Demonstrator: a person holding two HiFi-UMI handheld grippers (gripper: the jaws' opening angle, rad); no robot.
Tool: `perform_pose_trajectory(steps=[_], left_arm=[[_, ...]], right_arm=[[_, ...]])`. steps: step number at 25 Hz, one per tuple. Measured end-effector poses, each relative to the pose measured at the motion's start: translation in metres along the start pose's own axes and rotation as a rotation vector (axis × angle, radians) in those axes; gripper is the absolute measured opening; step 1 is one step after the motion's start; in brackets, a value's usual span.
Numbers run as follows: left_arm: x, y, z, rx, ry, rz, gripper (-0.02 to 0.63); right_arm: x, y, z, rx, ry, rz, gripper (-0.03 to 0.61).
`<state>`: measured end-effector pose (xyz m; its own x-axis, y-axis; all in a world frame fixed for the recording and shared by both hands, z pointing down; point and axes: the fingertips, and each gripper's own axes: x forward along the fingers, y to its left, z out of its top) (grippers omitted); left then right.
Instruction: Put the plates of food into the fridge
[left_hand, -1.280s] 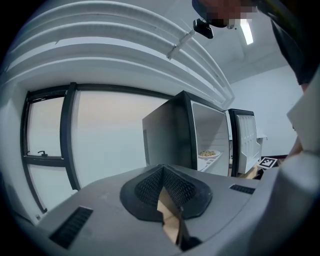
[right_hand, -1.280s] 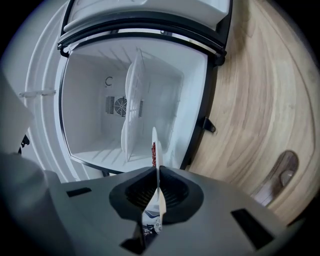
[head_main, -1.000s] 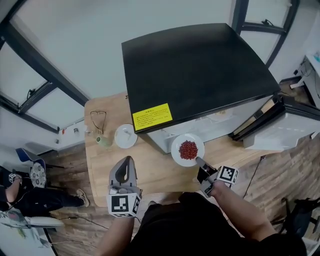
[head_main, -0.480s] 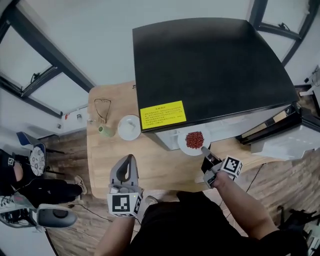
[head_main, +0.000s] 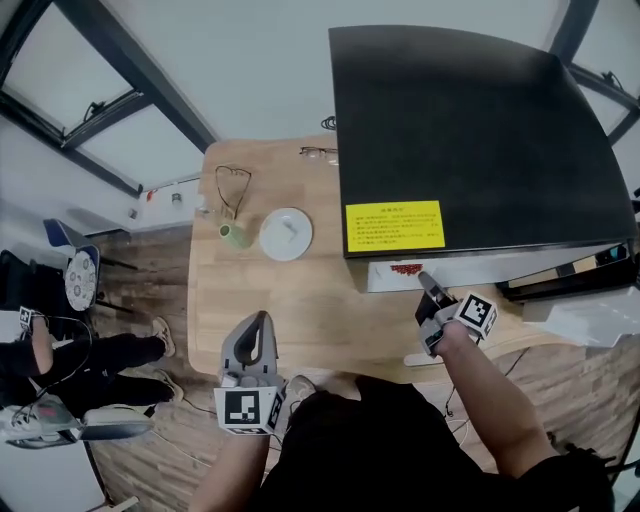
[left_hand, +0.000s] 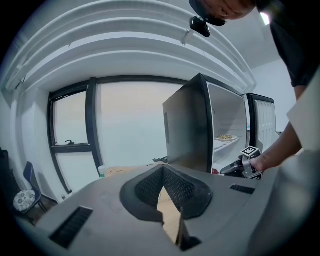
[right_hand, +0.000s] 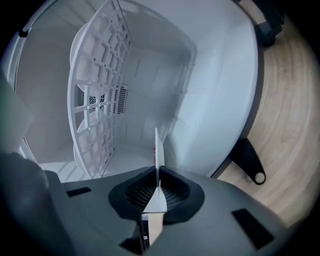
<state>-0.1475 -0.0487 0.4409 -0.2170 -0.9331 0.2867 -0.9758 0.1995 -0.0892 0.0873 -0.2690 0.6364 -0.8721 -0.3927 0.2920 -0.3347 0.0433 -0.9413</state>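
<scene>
While the right gripper (head_main: 424, 282) stands clamped on the near rim of the round white plate of red food (head_main: 405, 268), the plate juts straight ahead of its jaws, past the front edge of the white fridge with the flat black top (head_main: 470, 120) and into the cavity. Head view gives only a sliver of plate and red under the top's overhang. Right gripper view: plate edge-on, a thin white blade running away from the pads, red bits on one face. That view is rolled on its side, with the wooden table (right_hand: 295, 125) on the picture's right. So the white grid shelf (right_hand: 97, 100) on the plate's food side reads as above it, and the smooth white cavity floor (right_hand: 220, 90) as below. Plate face and shelf look roughly parallel, and the plate appears clear of both. Judgement: the set-down turns on the gap beneath the plate. The landing surface lies under it, not ahead, so a lowering is wanted, with the shelf close overhead. Left gripper (head_main: 260, 322) hangs well off to the right gripper's left, over the near part of the table, pads together at the tips, nothing between. A second small white plate (head_main: 286, 234) sits on the table ahead of the left gripper, which is the nearer one to it; contents too faint to tell. Another plate with food (left_hand: 226, 137) sits on an upper shelf, above the right gripper.
</scene>
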Motion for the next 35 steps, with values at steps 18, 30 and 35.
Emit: perform_pose_trajectory(steps=[18,30,35], left_arm=[[0.014,0.002,0.013,0.019,-0.014,-0.020,0.003],[0.018,-0.010,0.029,0.013,-0.061,-0.053,0.003],[0.024,-0.018,0.035,0.000,-0.080,-0.078,0.003]], right_arm=[[0.012,-0.011,0.008,-0.611,0.156,-0.414,0.156],[-0.031,0.022,0.025,-0.698,0.029,-0.290,0.184],[-0.069,0.063,0.022,-0.844,0.016,-0.200,0.029]])
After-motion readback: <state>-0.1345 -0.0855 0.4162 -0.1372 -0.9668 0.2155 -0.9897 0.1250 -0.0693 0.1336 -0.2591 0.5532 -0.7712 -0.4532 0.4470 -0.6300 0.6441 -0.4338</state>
